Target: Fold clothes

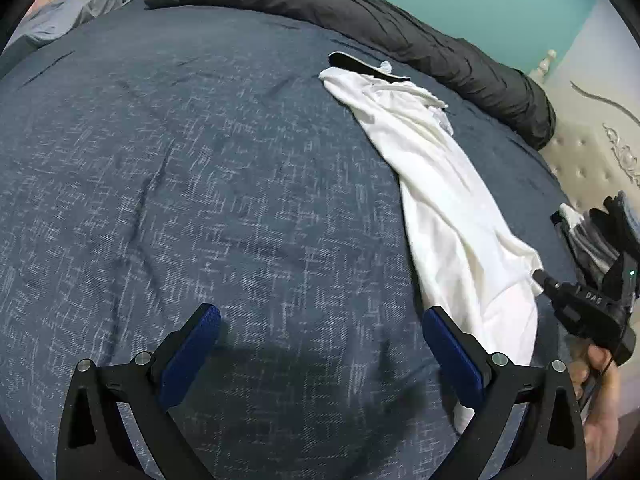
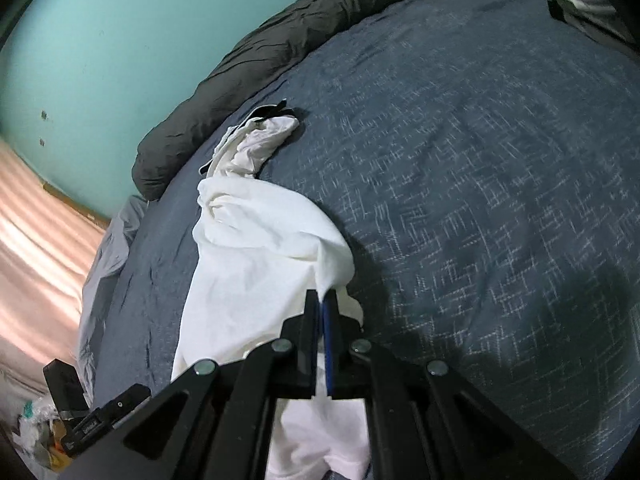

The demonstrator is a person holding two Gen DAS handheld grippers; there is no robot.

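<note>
A bed (image 1: pixel 160 160) with a dark blue patterned cover stood against a teal wall (image 2: pixel 100 40). A white garment (image 1: pixel 440 200) lay stretched lengthwise on it, its long axis running from the far collar end toward the right gripper (image 2: pixel 323 300), clamped on its near edge. The left gripper (image 1: pixel 320 320) hovered wide open, empty.

Teal wall (image 2: pixel 92 36); blue bedspread (image 1: pixel 200 200); cream tufted headboard (image 1: pixel 592 152).

Soft matt white cloth garment (image 1: pixel 452 200) lies on a coarse-woven blue bedspread (image 1: pixel 200 160); gripper fingers (image 1: pixel 192 356) carry ribbed blue pads.
</note>
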